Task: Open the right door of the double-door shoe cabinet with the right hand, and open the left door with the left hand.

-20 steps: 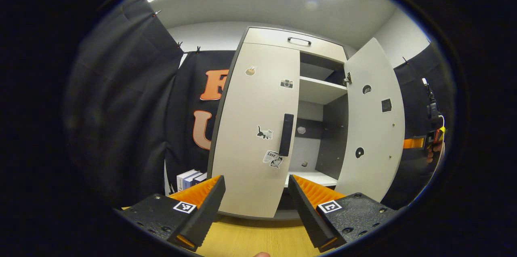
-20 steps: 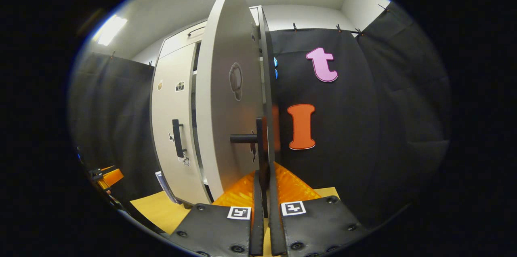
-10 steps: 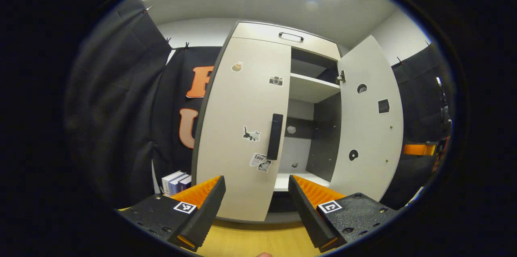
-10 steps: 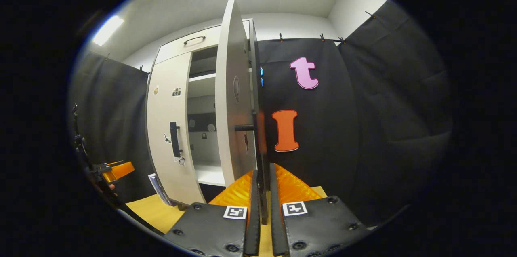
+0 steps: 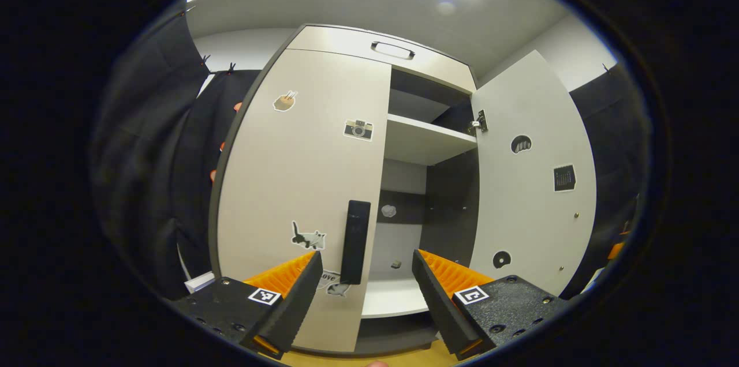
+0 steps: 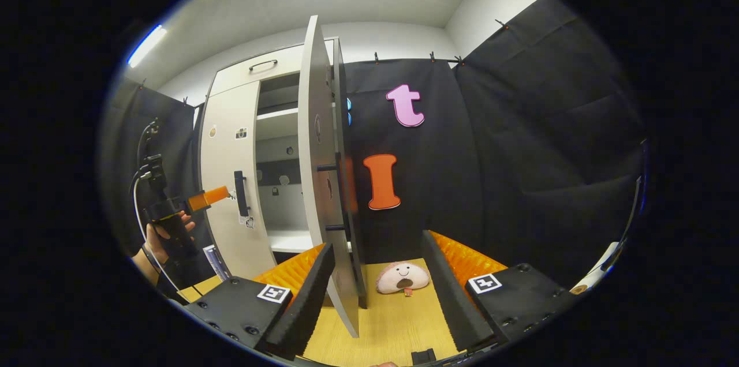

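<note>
In the left gripper view, the left gripper [image 5: 365,298] hangs with its fingers spread wide and nothing between them, and the black vertical bar handle [image 5: 354,242] of the closed, sticker-covered pale grey left door [image 5: 300,182] of the tall double-door shoe cabinet [image 5: 369,52] stands just ahead, nearer its left finger. In the right gripper view, the right gripper [image 6: 378,292] is likewise wide open and empty, with the swung-out pale grey right door [image 6: 320,182] edge-on straight ahead, its lower edge reaching down between the fingers close to the left one. A small pink plush face toy [image 6: 403,277] lies on the yellow wooden floor [image 6: 381,326] beyond the gap, and far off to the left a person's hand [image 6: 167,234] holds the other gripper with its tips right at the left door's handle.
</note>
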